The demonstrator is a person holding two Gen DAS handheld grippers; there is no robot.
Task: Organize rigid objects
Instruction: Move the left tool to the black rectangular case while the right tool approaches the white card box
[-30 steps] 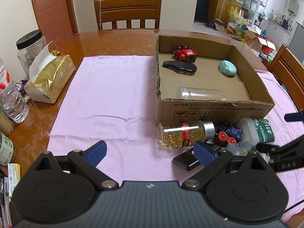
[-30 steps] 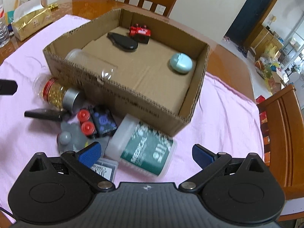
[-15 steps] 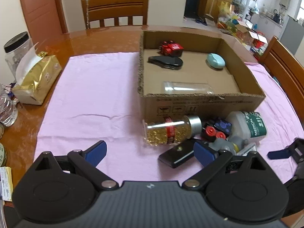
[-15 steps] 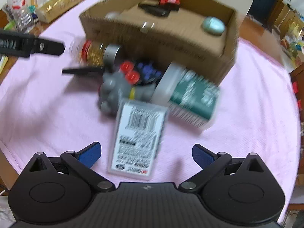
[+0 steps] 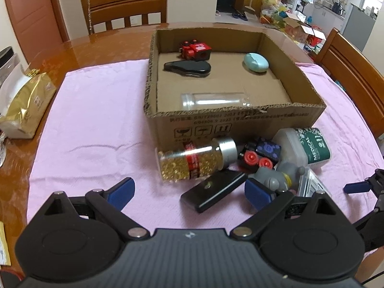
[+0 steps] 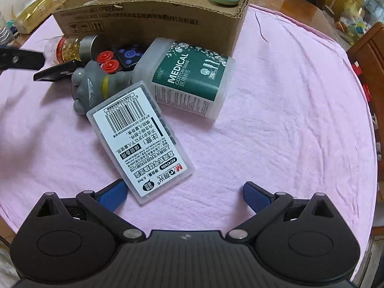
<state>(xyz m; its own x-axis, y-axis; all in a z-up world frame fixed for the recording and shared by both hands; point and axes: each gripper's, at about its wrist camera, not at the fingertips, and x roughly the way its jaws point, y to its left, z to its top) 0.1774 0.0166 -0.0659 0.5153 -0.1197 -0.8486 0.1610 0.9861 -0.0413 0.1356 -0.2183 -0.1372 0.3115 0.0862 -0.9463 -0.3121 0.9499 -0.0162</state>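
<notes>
Pink cloth [image 6: 276, 110], brown cardboard box [image 5: 235, 120] — green-labelled swab tub [image 6: 189, 76], blue-tipped tools

Home dining room, wooden table [image 5: 100, 45], dining chairs [image 5: 124, 7], kitchen [image 5: 336, 2] beyond

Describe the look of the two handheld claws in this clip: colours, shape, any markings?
Both match: the left claw and right claw have matte black bodies with a ribbed centre, two round lobes, black linkage arms on silver pivot pins, and blue pads on the fingertips. A small pale logo sits at the body's top centre. No hands, sleeves or cables are clearly visible.
</notes>
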